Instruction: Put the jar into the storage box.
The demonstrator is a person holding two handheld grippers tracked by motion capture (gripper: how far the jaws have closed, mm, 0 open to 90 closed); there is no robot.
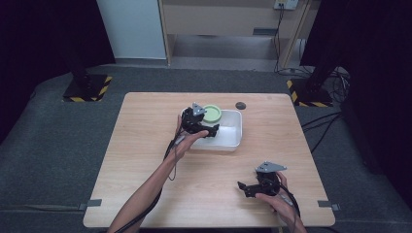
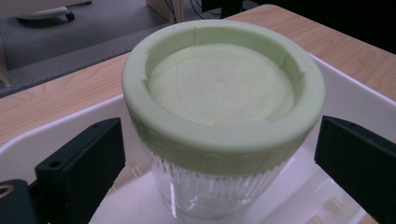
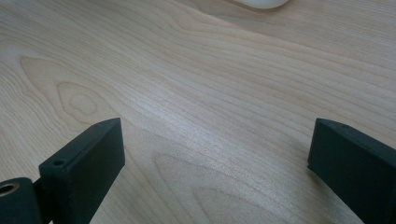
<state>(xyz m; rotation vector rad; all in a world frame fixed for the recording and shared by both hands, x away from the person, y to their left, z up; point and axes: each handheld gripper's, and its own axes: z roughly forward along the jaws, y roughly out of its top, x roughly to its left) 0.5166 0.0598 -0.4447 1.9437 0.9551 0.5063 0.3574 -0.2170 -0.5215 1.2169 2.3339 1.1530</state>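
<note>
Around the jar [image 2: 219, 140] inside the tray [image 2: 350, 93]: left hand-held gripper [image 2: 219, 154] wide apart, not touching. Close squarely below the lid [image 2: 222, 88]; right hand-held gripper [image 3: 215, 172] apart, idle.

Light wood table [image 1: 145, 160] sitting on grey floor, pale grain w/ knots showing close up. White tray [image 1: 232, 141] lying directly on it, approx centre, toward far side. Small dark round disc [image 1: 240, 105] resting near far edge, just beyond tray, not touching.
</note>
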